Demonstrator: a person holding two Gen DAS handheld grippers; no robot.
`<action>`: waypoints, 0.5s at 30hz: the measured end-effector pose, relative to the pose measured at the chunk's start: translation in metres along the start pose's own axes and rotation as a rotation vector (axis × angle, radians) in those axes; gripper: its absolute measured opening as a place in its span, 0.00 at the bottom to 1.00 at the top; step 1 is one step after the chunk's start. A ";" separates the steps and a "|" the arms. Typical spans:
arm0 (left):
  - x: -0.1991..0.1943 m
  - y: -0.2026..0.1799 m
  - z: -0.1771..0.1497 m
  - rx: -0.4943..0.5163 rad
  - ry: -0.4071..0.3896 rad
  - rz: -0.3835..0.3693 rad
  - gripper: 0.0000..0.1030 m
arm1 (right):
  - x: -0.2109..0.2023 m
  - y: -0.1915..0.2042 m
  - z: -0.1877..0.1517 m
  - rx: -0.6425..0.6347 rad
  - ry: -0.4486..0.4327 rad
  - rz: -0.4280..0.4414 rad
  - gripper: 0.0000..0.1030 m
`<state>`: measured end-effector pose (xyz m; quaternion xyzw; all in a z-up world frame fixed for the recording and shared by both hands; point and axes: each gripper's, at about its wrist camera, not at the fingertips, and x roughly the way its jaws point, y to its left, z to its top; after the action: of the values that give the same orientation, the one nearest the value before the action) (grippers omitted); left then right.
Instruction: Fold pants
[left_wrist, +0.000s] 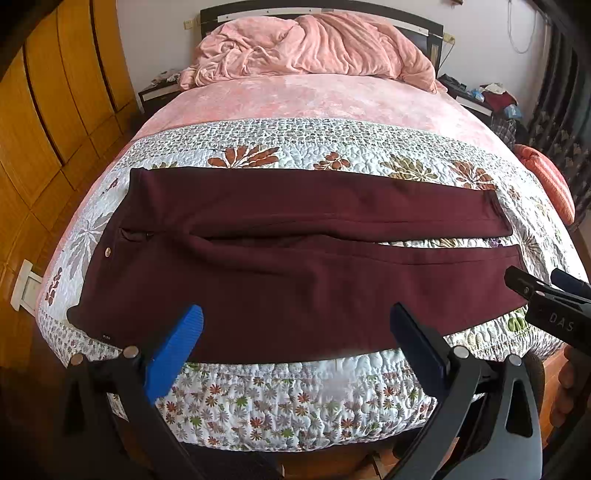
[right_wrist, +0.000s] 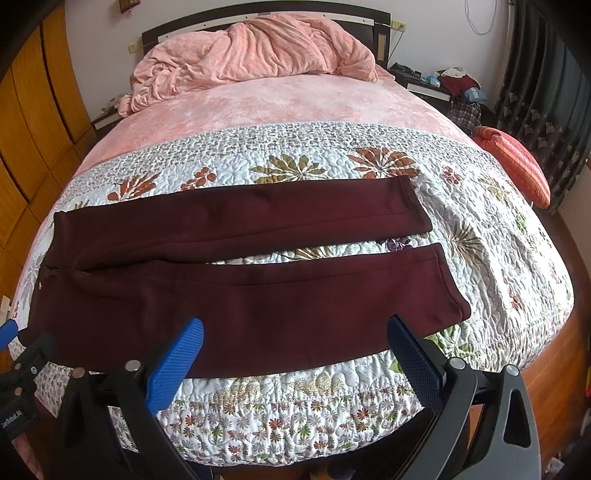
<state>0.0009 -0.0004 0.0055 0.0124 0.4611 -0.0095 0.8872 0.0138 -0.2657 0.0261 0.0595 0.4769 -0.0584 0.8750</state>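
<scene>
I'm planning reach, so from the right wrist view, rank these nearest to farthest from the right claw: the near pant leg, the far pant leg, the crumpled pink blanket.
1. Near pant leg: just ahead of the right claw, at the bed's foot edge.
2. Far pant leg: beyond it, across a strip of quilt.
3. Crumpled pink blanket: farthest, heaped at the headboard.

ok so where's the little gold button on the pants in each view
Left wrist: the gold button sits at left-centre, on the pants near the waist.
Right wrist: the button is at the far left edge.
Shared landmark: the pink blanket heaped at the headboard.
</scene>
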 end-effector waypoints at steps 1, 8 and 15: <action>0.000 0.000 0.000 0.000 0.000 0.000 0.97 | 0.000 0.000 0.000 0.000 0.000 -0.001 0.96; 0.001 0.000 -0.001 0.001 0.001 0.002 0.97 | 0.000 0.000 0.000 0.000 0.001 -0.001 0.96; 0.002 0.001 -0.001 0.000 0.002 0.002 0.97 | 0.001 -0.002 -0.001 -0.002 0.003 -0.001 0.96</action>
<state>0.0015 0.0004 0.0036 0.0128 0.4621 -0.0087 0.8867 0.0129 -0.2675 0.0244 0.0585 0.4782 -0.0584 0.8744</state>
